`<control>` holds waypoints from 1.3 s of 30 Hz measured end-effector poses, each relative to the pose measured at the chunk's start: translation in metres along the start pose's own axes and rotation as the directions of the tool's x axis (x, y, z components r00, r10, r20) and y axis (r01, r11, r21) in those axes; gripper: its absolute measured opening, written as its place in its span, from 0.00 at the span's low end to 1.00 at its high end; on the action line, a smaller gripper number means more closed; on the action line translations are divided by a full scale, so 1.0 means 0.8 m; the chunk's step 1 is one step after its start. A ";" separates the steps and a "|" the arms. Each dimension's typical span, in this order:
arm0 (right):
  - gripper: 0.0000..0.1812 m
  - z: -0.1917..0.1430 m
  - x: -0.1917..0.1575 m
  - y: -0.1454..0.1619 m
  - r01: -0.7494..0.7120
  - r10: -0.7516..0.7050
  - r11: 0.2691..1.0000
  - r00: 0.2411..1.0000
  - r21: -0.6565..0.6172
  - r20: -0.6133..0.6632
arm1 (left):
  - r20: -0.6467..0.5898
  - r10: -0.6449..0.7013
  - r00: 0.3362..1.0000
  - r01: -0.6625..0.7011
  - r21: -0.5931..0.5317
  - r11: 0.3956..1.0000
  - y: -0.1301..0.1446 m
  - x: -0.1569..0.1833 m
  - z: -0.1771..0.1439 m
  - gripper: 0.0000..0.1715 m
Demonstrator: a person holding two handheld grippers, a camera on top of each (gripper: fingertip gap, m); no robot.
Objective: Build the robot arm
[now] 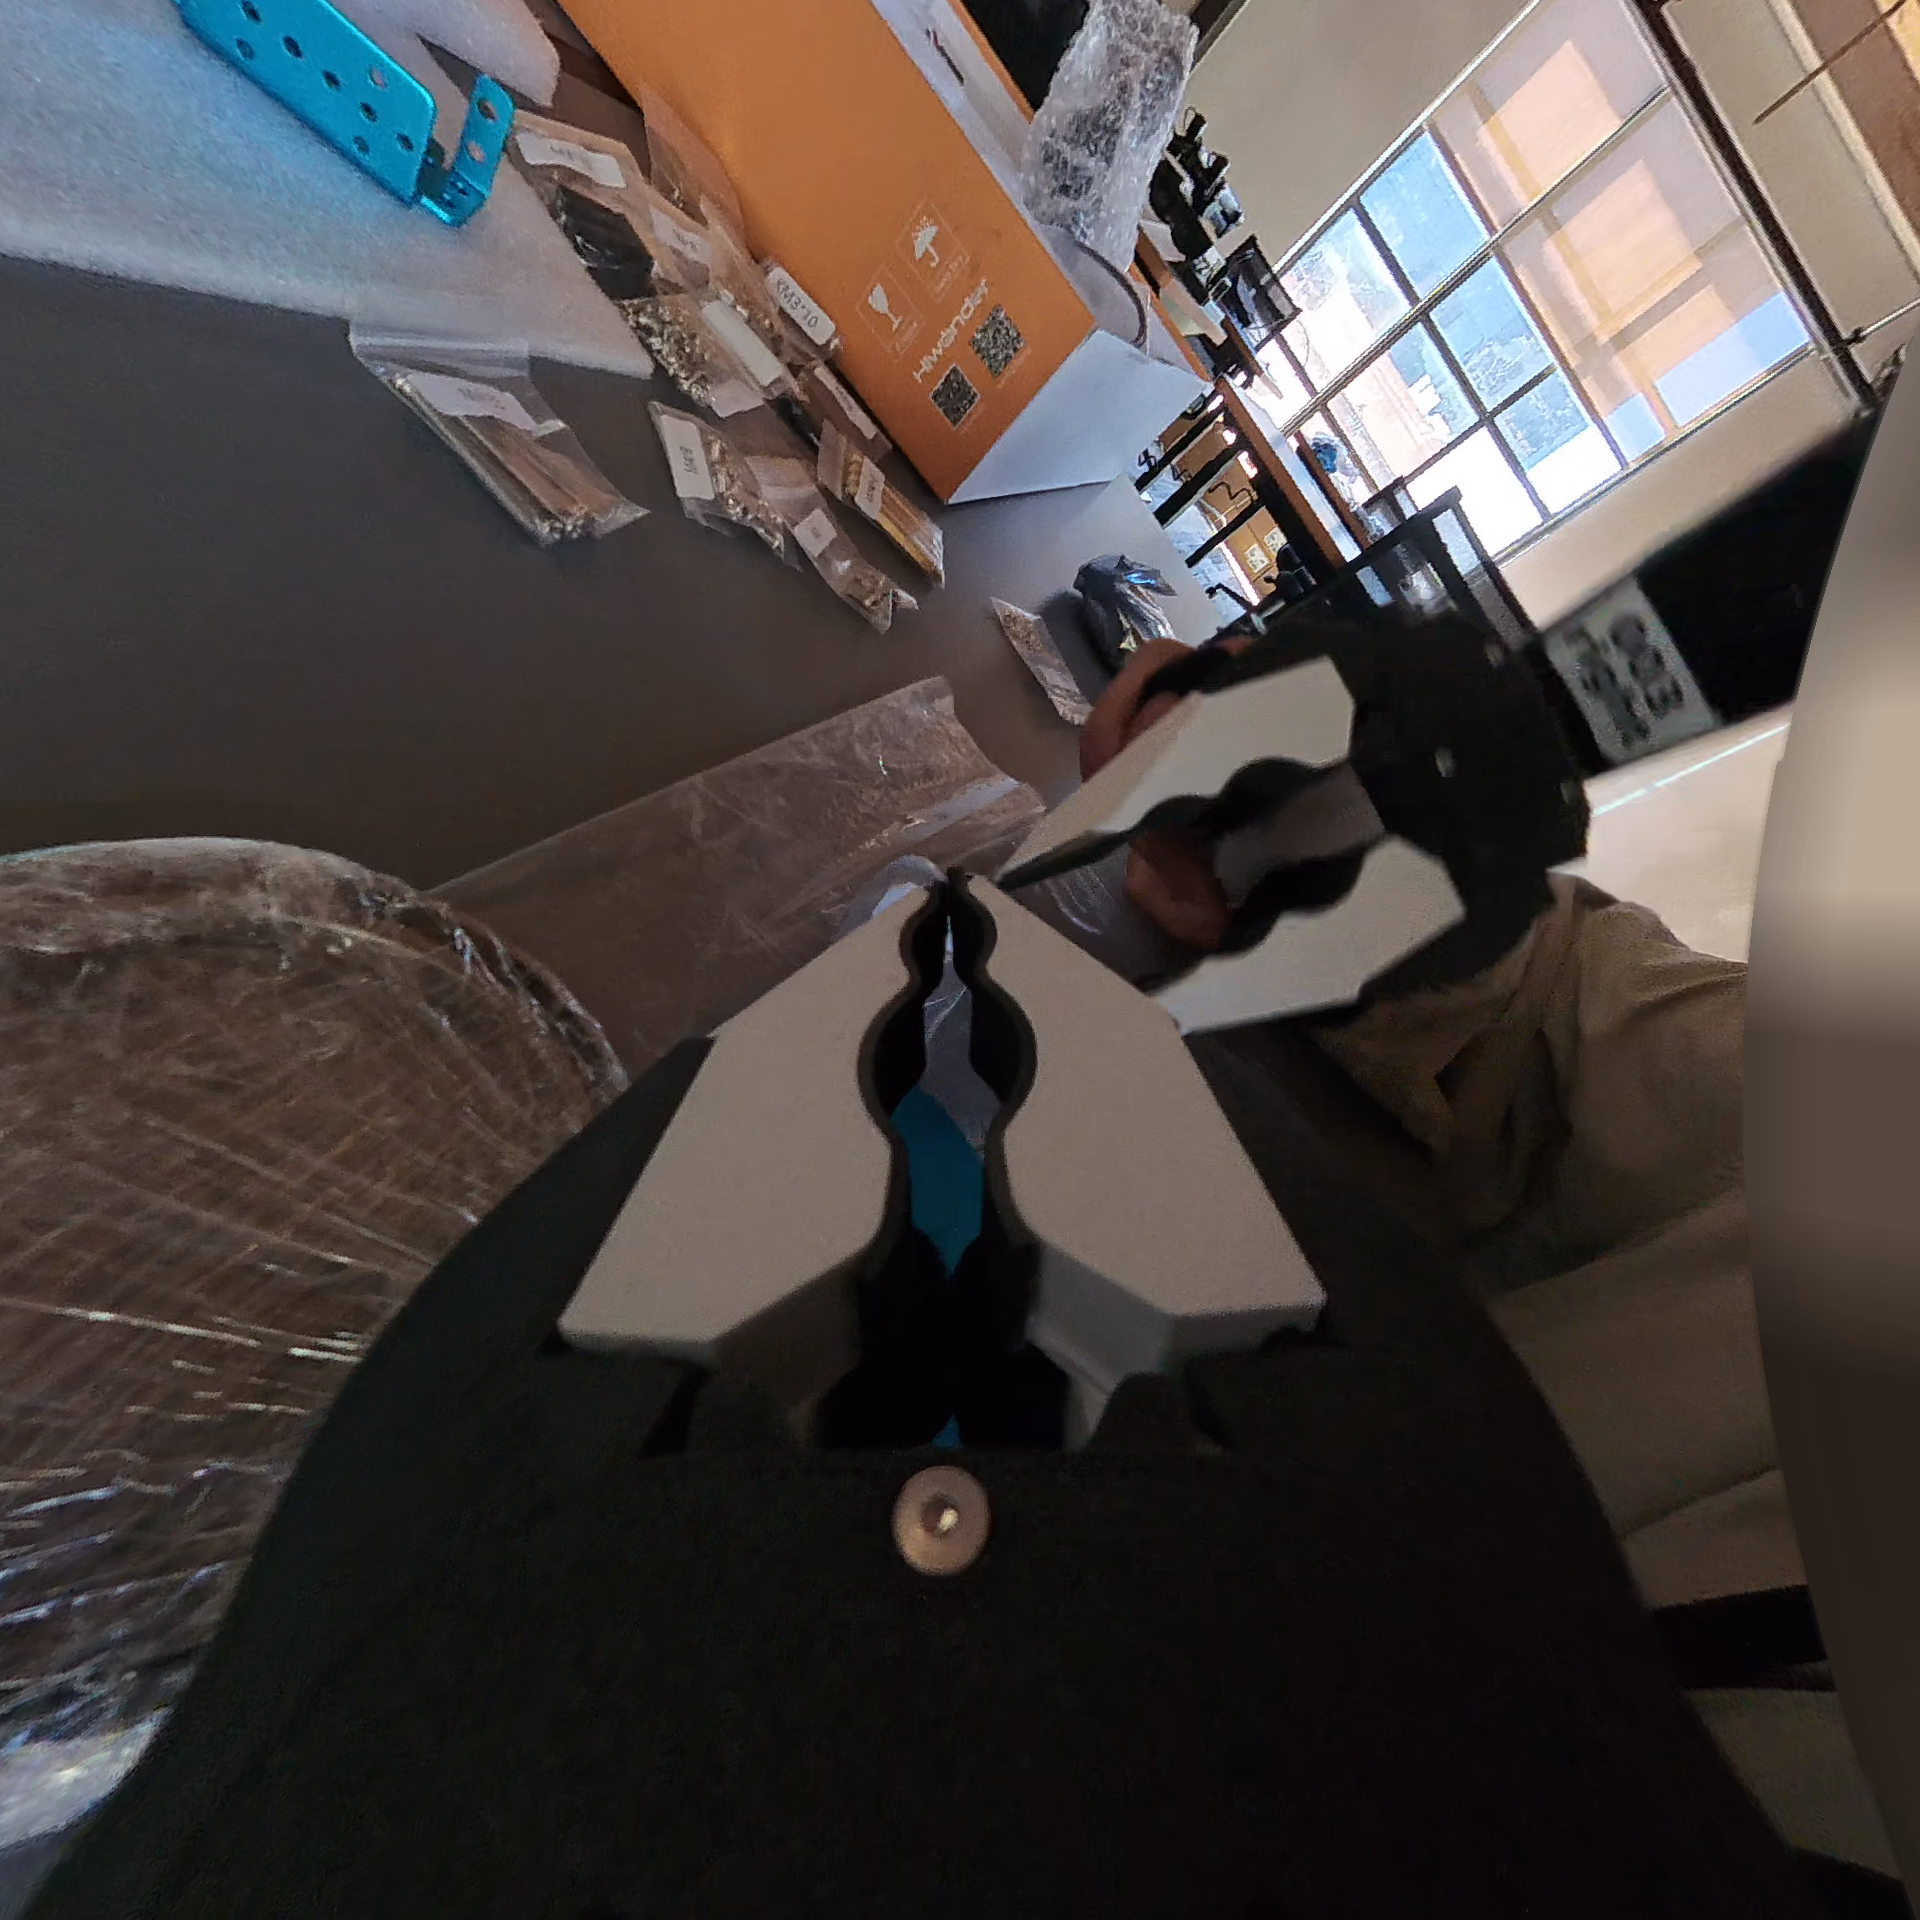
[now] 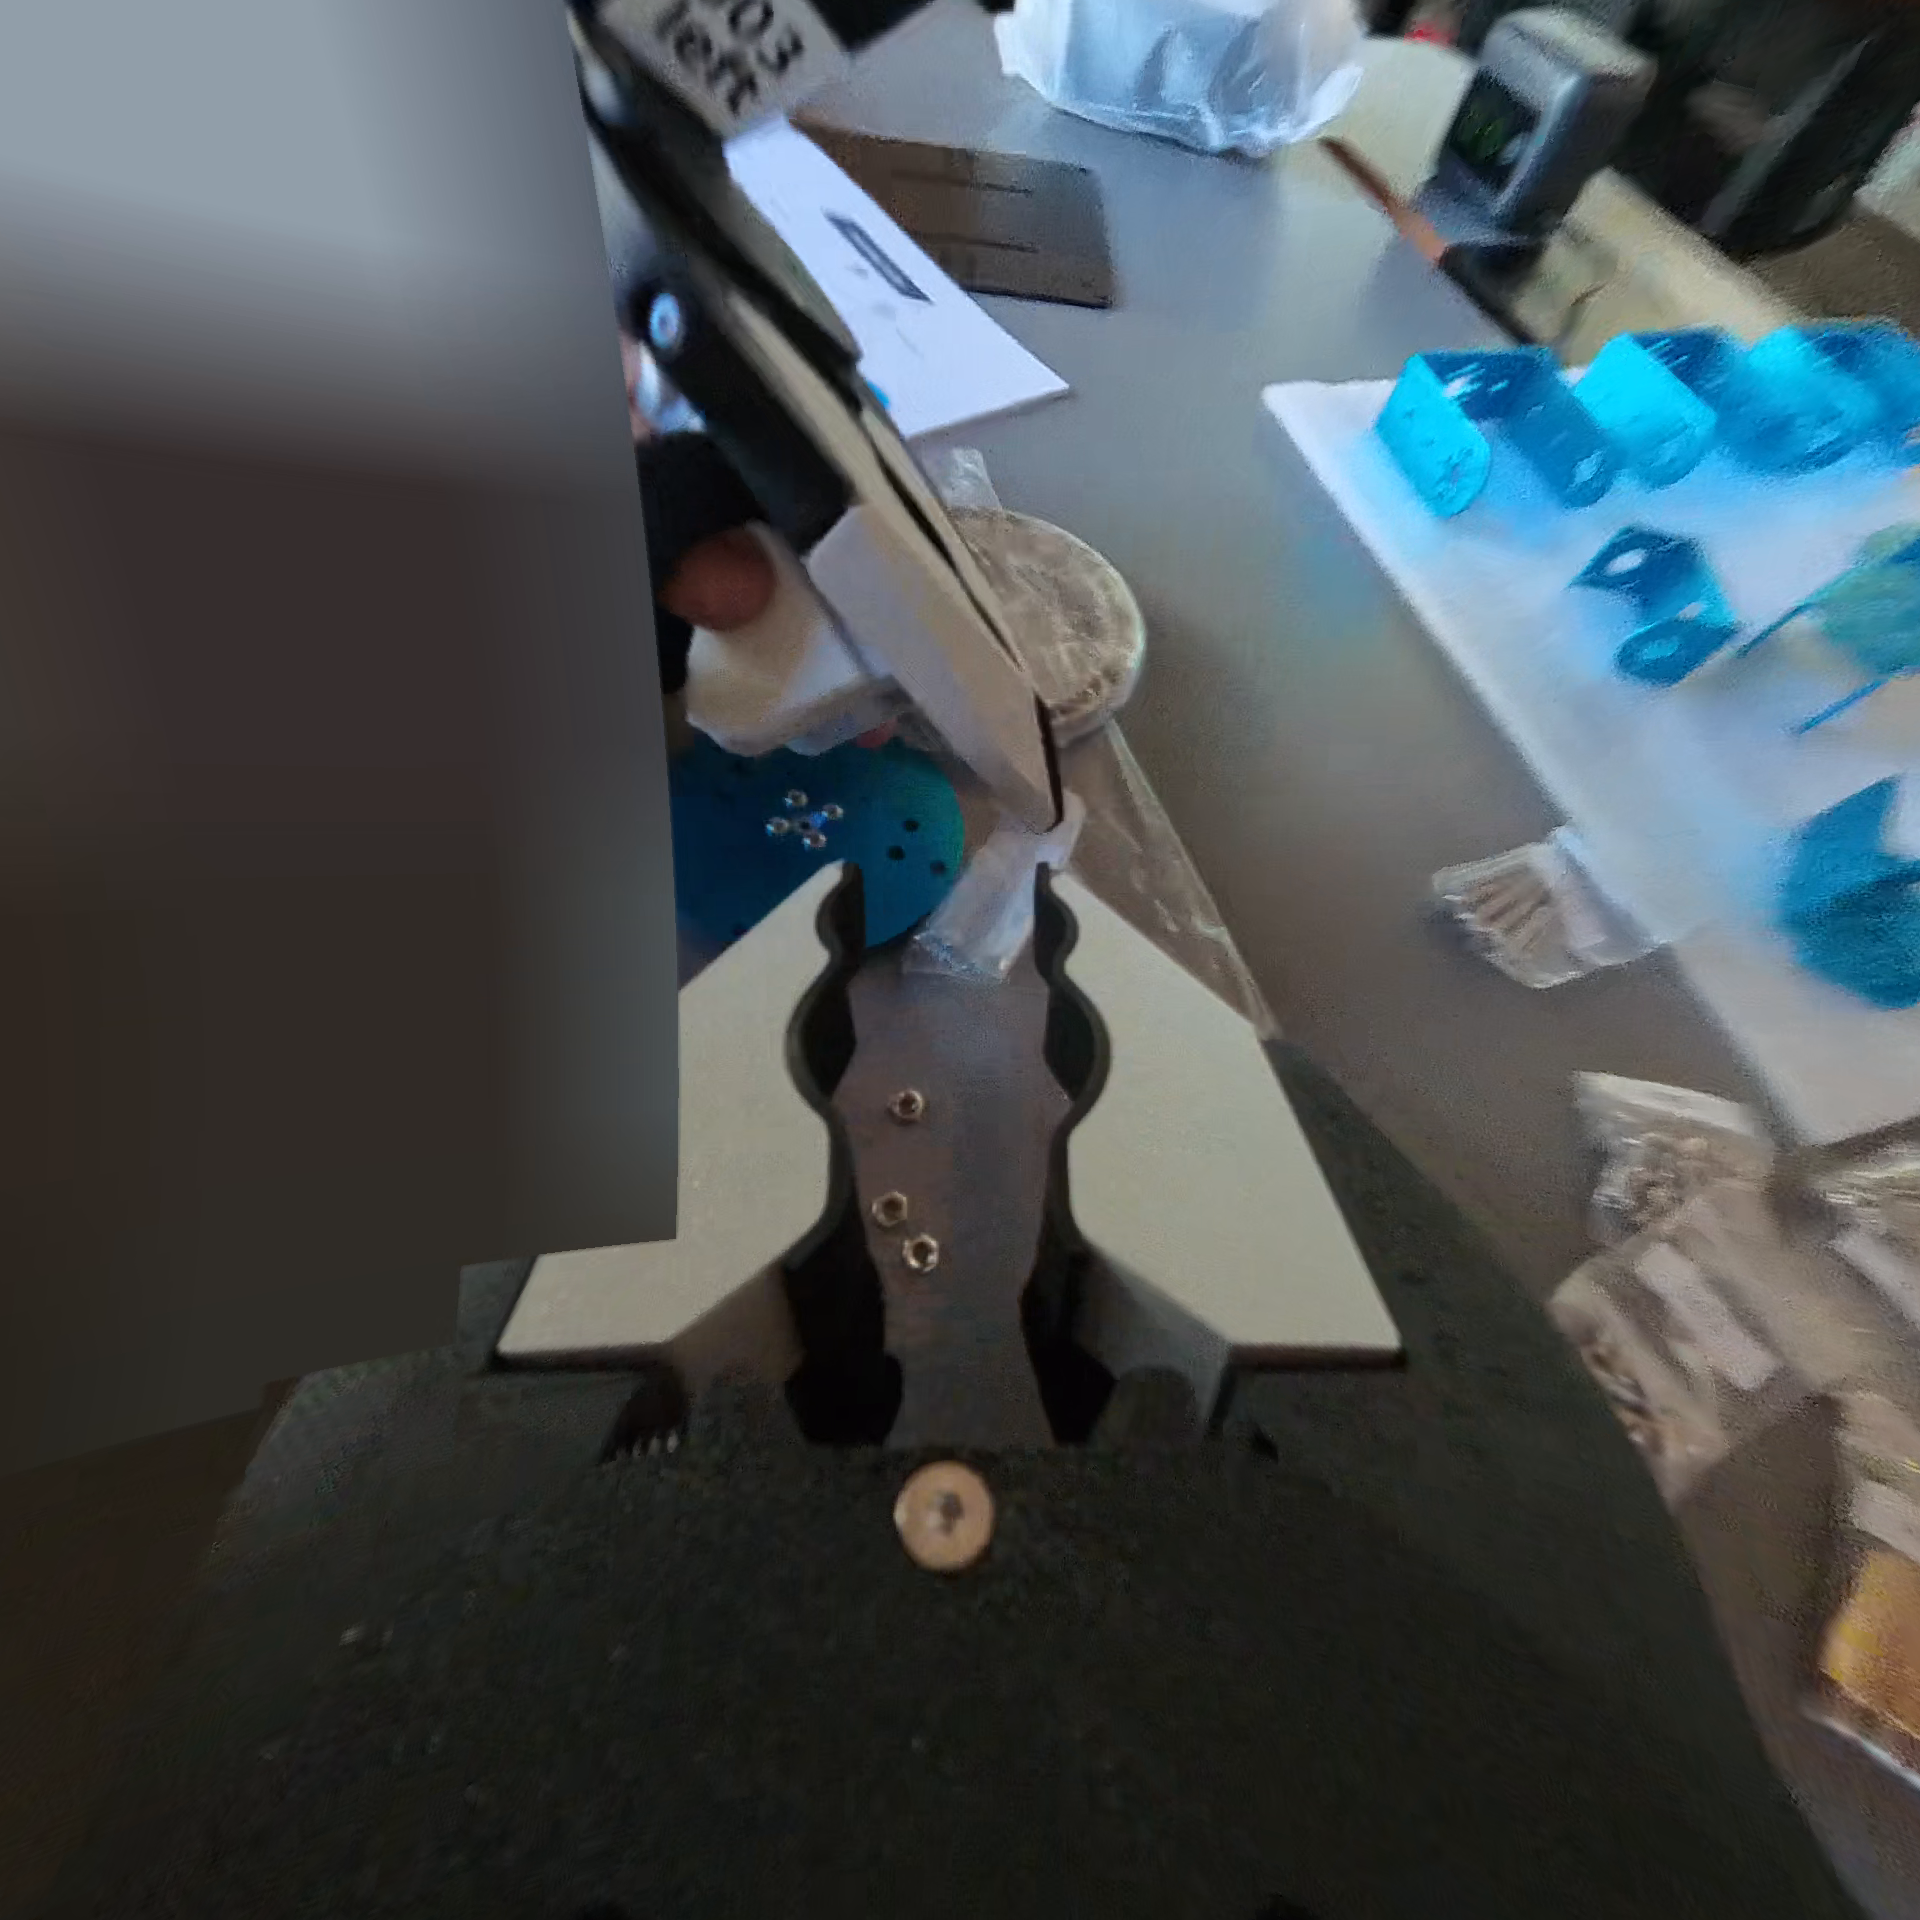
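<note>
My left gripper [image 1: 952, 896] is shut on a small clear plastic bag [image 2: 995, 902]; it also shows in the right wrist view [image 2: 1047, 816], coming down from the upper left. My right gripper [image 2: 951, 891] is open, with its tips on either side of the hanging bag, and the right fingertip [image 2: 1051, 914] is close against the bag. It also shows in the left wrist view [image 1: 1081, 914], held by a hand. Three small nuts [image 2: 906, 1184] lie on the grey table between my right fingers. A blue round perforated disc [image 2: 831, 842] lies just beyond, on the left.
A film-wrapped round object [image 1: 208, 1143] lies left of the left gripper. Bags of screws [image 1: 727, 468], an orange box [image 1: 831, 208] and a blue bracket [image 1: 332, 94] sit farther off. A white foam sheet [image 2: 1351, 468] carries several blue brackets [image 2: 1444, 436]. More hardware bags [image 2: 1538, 914] lie at the right. The tips of both grippers are at nearly the same place.
</note>
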State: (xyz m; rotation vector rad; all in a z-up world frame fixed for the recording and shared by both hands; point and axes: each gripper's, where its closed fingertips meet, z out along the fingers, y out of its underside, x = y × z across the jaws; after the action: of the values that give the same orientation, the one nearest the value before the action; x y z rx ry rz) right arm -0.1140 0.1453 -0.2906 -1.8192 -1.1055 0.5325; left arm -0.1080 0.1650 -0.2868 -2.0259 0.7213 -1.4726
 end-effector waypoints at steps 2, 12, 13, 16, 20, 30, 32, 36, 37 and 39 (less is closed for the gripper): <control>0.14 -0.007 0.011 -0.004 -0.120 0.120 0.993 0.988 -0.001 0.094 | -0.037 0.008 0.999 -0.007 0.012 1.000 -0.002 0.008 0.000 0.00; 0.08 -0.007 0.002 -0.006 -0.343 0.340 0.938 0.888 -0.046 0.308 | -0.088 0.069 0.994 -0.065 0.044 0.997 -0.005 0.025 0.004 0.00; 0.06 -0.007 0.006 -0.005 -0.345 0.342 0.938 0.892 -0.042 0.294 | -0.088 0.067 0.994 -0.063 0.049 0.997 -0.006 0.025 0.004 0.00; 0.12 -0.006 0.015 0.000 -0.332 0.330 0.942 0.908 -0.038 0.258 | -0.095 0.069 0.993 -0.064 0.048 0.997 -0.006 0.026 0.004 0.00; 0.09 -0.004 0.002 0.000 -0.346 0.346 0.937 0.886 -0.058 0.309 | -0.097 0.087 0.991 -0.084 0.040 0.996 -0.003 0.029 0.006 0.00; 0.03 -0.018 -0.006 -0.017 -0.524 0.482 0.850 0.721 -0.064 0.498 | -0.210 0.139 0.968 -0.126 0.076 0.989 -0.008 0.054 0.001 0.00; 0.03 -0.023 -0.008 -0.025 -0.560 0.498 0.826 0.675 -0.062 0.545 | -0.234 0.159 0.959 -0.140 0.096 0.986 -0.011 0.062 -0.002 0.00; 0.03 -0.029 -0.007 -0.032 -0.582 0.499 0.812 0.644 -0.052 0.580 | -0.220 0.220 0.950 -0.197 0.122 0.973 -0.014 0.066 -0.005 0.00; 0.04 -0.028 -0.005 -0.031 -0.568 0.487 0.822 0.665 -0.041 0.567 | -0.210 0.230 0.950 -0.207 0.126 0.970 -0.015 0.066 -0.006 0.00; 0.07 -0.026 0.005 -0.030 -0.491 0.414 0.870 0.766 0.031 0.492 | -0.184 0.224 0.957 -0.201 0.136 0.970 -0.019 0.060 -0.008 0.00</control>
State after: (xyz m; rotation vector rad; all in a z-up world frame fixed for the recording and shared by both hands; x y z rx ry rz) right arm -0.1078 0.1432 -0.2589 -1.8635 -0.8774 1.3814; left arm -0.0995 0.1422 -0.2422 -1.6741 0.8836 -1.5640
